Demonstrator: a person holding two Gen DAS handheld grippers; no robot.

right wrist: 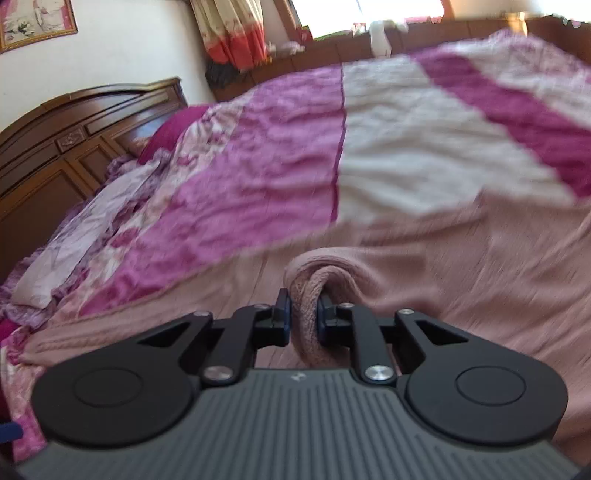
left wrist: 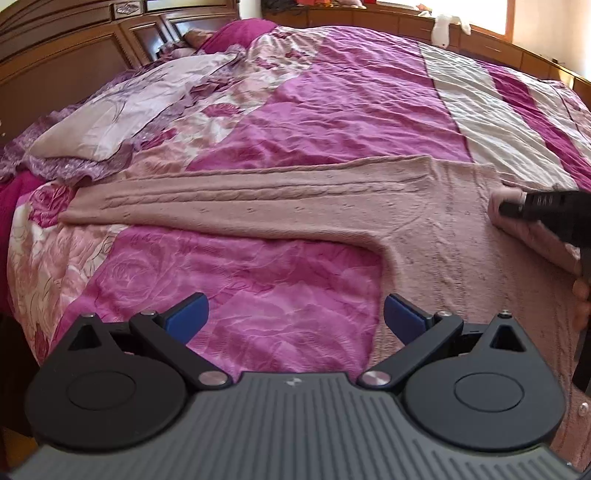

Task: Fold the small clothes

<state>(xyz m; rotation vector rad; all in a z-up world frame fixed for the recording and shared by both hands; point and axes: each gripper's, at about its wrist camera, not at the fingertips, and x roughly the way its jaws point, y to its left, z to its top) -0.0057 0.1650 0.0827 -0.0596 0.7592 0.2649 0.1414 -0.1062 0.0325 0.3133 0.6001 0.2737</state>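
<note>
A pink knitted sweater (left wrist: pixel 436 236) lies spread on the bed, one long cable-knit sleeve (left wrist: pixel 229 203) stretched out to the left. My left gripper (left wrist: pixel 295 314) is open and empty, hovering over the bedspread just left of the sweater's body. My right gripper (right wrist: pixel 303 314) is shut on a bunched fold of the sweater (right wrist: pixel 310 295), holding it lifted over the body. In the left wrist view the right gripper (left wrist: pixel 517 206) shows at the right edge with pink fabric in it.
The bed carries a pink and magenta floral quilt (left wrist: pixel 332 103) with white stripes. A pillow (left wrist: pixel 122 114) lies at the left by the wooden headboard (left wrist: pixel 55 48). A wooden ledge with a white plush toy (left wrist: pixel 443 27) runs along the far side.
</note>
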